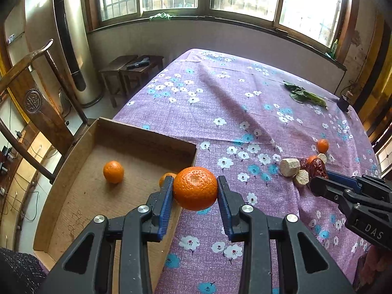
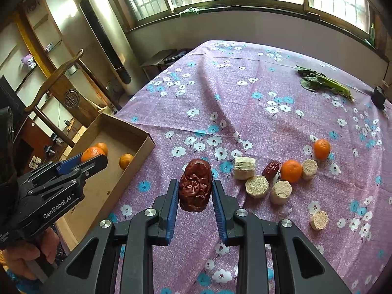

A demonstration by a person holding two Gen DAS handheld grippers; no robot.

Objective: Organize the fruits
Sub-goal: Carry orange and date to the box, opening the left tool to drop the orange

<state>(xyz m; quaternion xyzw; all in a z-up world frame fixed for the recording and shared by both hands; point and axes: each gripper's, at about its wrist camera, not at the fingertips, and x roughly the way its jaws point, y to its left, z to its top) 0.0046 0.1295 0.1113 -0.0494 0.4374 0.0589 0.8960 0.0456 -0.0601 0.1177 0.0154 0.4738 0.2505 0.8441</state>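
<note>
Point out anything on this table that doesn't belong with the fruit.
A leafy green vegetable lies alone at the table's far side, and pale cut cylinder chunks sit among the loose oranges; neither looks like fruit.

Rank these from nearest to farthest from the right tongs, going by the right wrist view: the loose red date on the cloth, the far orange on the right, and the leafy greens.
1. Date: on the cloth just right of the right tongs, among the pale chunks.
2. Orange: farther right, beyond the chunks.
3. Greens: far back right, near the table's edge.
</note>
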